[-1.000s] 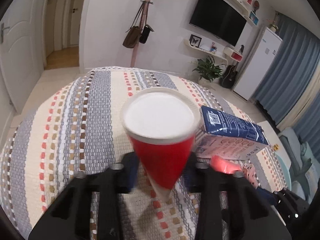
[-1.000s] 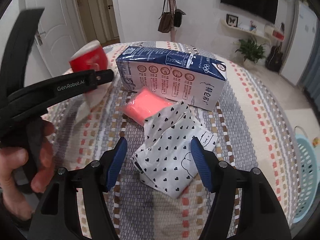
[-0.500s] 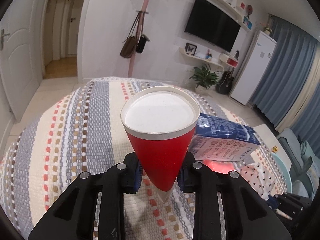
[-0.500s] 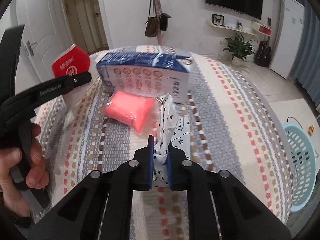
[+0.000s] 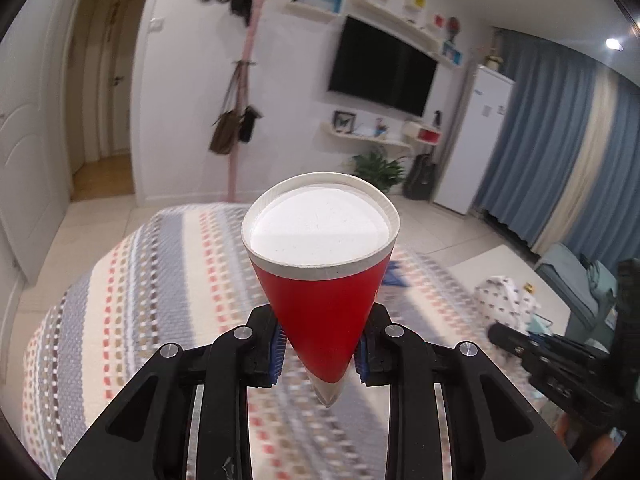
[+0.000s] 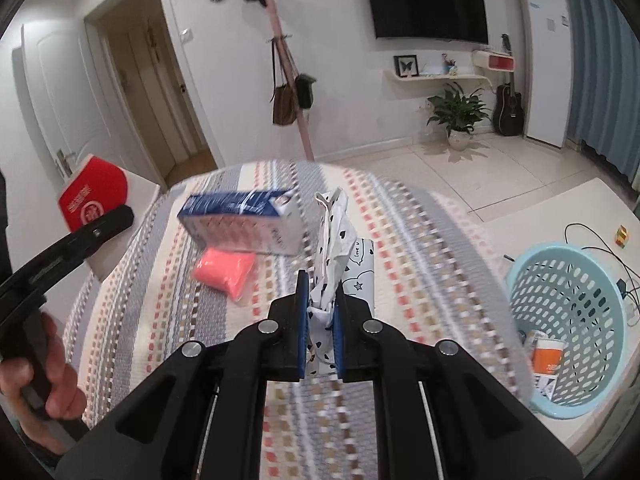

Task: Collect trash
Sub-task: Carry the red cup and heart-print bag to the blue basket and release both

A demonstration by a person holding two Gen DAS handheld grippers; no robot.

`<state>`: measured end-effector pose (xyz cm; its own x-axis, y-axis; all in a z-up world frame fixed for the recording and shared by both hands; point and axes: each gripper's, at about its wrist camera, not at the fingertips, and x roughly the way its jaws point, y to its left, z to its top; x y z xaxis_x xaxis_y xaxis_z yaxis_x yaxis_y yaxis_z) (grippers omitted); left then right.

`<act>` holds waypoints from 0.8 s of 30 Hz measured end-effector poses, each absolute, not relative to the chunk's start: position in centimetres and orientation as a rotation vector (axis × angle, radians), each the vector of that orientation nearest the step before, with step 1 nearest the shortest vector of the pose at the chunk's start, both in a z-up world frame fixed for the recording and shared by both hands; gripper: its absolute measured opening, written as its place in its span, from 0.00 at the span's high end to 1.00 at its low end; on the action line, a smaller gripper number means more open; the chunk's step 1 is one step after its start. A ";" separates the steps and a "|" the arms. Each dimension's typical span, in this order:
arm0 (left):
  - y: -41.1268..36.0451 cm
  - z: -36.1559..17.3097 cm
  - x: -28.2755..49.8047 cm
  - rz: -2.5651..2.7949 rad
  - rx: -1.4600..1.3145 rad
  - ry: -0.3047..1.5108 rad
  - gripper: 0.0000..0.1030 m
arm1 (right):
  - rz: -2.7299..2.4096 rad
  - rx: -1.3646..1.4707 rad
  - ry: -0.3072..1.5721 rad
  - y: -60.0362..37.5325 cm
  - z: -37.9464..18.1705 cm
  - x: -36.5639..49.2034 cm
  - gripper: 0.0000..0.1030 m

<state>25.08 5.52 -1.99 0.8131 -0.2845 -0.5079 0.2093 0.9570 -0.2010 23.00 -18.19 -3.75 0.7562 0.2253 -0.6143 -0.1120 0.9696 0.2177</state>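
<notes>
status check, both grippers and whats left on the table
Left gripper shut on red cup. Right gripper shut on heart-print bag. Blue carton, pink packet remain. Basket unobstructed.

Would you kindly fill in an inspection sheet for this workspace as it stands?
Surface: striped woven cloth covers the table.
Job's things: red paper cup and heart-print wrapper, both held; blue carton and pink packet lie on the cloth.
Clutter: nothing seen.
Grippers: left gripper shut on the cup; right gripper shut on the wrapper.
Cables: black cable on the floor beside the basket.
Surroundings: blue basket on the floor, holding some trash.
</notes>
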 end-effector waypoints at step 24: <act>-15.8 -4.2 24.0 -0.592 -0.008 0.664 0.75 | -0.125 0.322 0.652 -37.2 -5.0 18.3 0.92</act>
<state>24.01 -15.83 -4.18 0.6299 -0.5193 -0.5775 0.5142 0.8361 -0.1910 18.33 -37.25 -5.02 0.7896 -0.0135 -0.6135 0.2139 0.9431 0.2546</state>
